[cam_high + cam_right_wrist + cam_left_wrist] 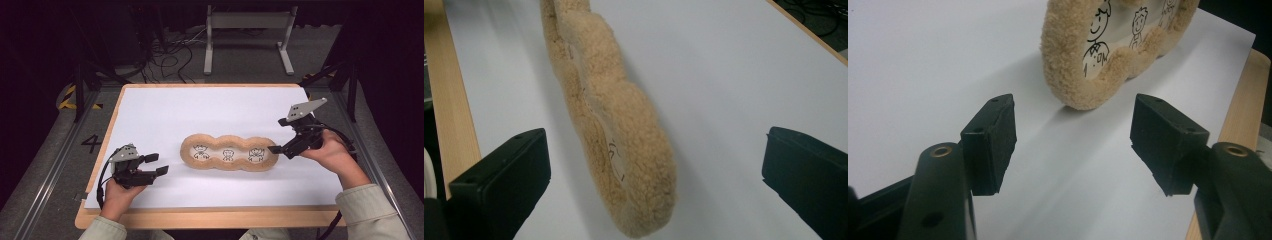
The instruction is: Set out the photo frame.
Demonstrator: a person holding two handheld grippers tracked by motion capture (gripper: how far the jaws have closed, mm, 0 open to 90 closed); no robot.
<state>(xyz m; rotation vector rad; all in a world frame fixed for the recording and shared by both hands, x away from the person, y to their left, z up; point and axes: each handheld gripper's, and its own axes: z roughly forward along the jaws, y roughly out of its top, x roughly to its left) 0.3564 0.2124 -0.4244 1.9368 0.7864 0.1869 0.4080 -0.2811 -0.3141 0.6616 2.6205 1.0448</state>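
On the wood-edged tabletop a white sheet covers nearly the whole surface, a strip of wood showing along the near and left edges. Beyond the far edge, on the grey floor, a white metal stand and a tangle of black cables.

Plush frame lies flat on the sheet, slightly right of centre, long axis left-right. Tan fleecy rim, three lobes in a row, each around a pale window with a small black line-drawn figure. The left claw view shows the near lobe and its figure clearly; the right claw view sees the frame almost edge-on.

Right claw: held in the person's right hand, grey plate on top, pointing left at the frame's right end. Jaws wide apart. In the right claw view the frame's end lobe sits between the two pads, not touching either as far as I can tell. High view puts one fingertip just beside the rim; contact can't be confirmed.

Left claw: in the left hand near the sheet's front-left corner, pointing right toward the frame, well apart from it. Jaws open, nothing between the pads, just bare sheet.
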